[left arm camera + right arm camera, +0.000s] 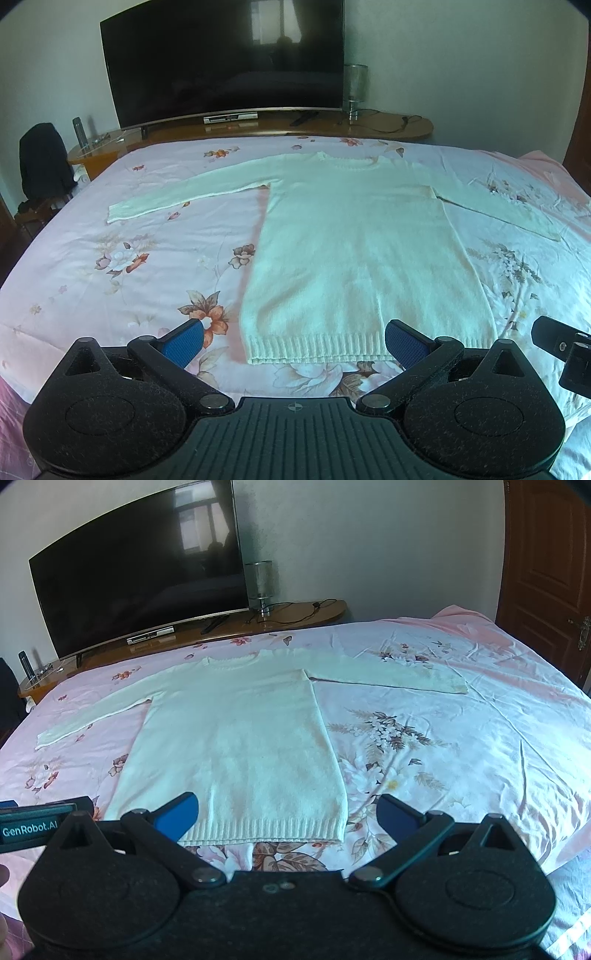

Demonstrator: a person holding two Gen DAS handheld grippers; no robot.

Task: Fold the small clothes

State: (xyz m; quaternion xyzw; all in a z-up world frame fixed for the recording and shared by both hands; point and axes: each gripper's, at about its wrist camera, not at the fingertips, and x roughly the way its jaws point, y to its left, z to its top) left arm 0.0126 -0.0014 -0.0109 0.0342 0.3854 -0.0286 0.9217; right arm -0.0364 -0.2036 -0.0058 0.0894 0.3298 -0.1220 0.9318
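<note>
Fingers (400, 341) of the left gripper (294, 341) spread wide, blue pads bare, holding nothing — poised low in the frame above the ribbed hem of the white sweater (354, 236). Same on the right gripper (286, 814): fingers (177, 814) wide apart, gripping nothing, hem of the sweater (236, 738) showing between them. Readable at lower left of the right wrist view — "GenRobot.AI" on the side of the other gripper. Sweater laid flat in the middle of the frame on the pink floral bed (110, 280), neckline toward the top, both sleeves stretched out sideways. Upper left, a dark television (221, 59) on a wooden tabletop (388, 127), small lamp (355, 88) just beside it.
</note>
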